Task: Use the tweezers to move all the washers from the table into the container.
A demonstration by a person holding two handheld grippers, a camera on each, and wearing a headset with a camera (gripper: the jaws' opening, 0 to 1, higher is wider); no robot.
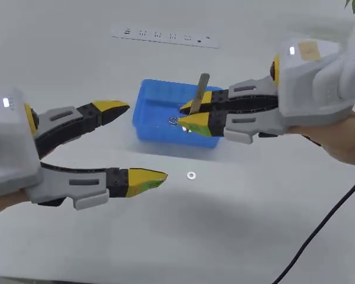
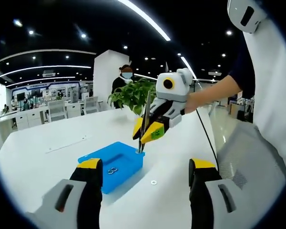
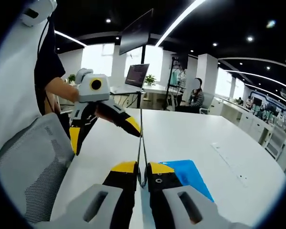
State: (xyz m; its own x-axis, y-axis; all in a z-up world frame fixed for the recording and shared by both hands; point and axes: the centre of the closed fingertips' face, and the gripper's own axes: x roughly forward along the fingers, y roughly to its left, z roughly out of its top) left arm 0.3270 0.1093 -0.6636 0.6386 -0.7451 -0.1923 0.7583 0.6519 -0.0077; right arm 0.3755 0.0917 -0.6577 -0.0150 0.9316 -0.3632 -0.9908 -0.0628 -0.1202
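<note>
At centre the right gripper point(image 1: 186, 116), jaws clamped on upright tweezers point(image 1: 199, 92), hangs over the blue container point(image 1: 165, 135) (left gripper point(image 1: 145, 141) gapes empty, at left); one washer point(image 1: 191, 175) lies on the table point(image 1: 254, 225) at lower centre, and slim tweezers twisting in that pinch could flick it away.

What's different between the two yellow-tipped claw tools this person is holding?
The left gripper has its jaws wide apart and holds nothing; the right gripper is shut on the slim metal tweezers. The left gripper is over bare white table near a small metal washer; the right gripper is over the blue plastic container. Both have grey bodies and black jaws with yellow tips.
</note>
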